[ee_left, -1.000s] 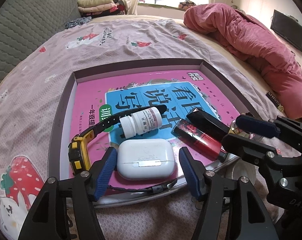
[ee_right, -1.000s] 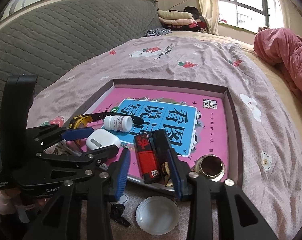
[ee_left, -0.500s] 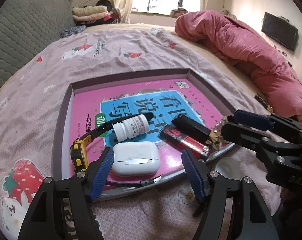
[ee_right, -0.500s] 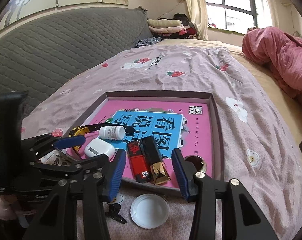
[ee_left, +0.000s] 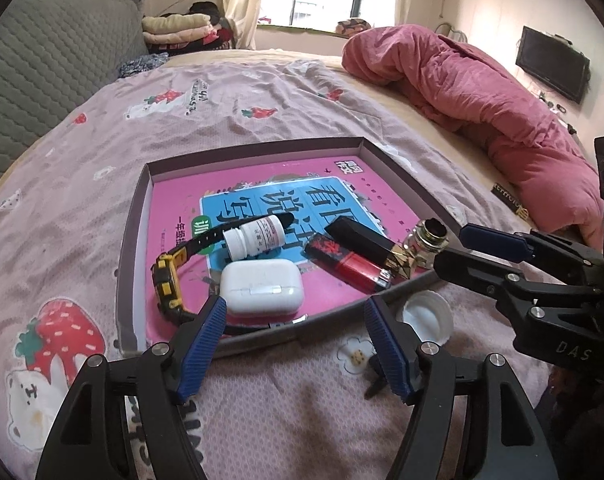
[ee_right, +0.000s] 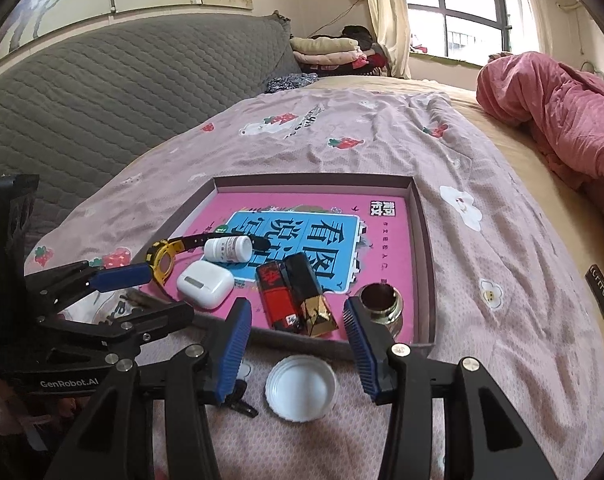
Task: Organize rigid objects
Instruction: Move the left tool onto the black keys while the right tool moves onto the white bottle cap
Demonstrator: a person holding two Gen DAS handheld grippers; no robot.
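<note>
Now a shallow tray (ee_left: pixel 130 240) lies on the bed (ee_left: pixel 262 92), holding a pink book (ee_left: pixel 174 196), yellow watch (ee_left: pixel 166 280), earbud case (ee_left: pixel 262 288), red box (ee_left: pixel 349 264) and pill bottle (ee_left: pixel 256 238). Left gripper (ee_left: pixel 296 334) and right gripper (ee_right: pixel 296 344) hang before its near edge, both spread wide, clasping nothing.

Bed (ee_left: pixel 262 112) bears tray (ee_left: pixel 130 240), white lid (ee_right: pixel 301 388) and quilt (ee_left: pixel 481 92)
</note>
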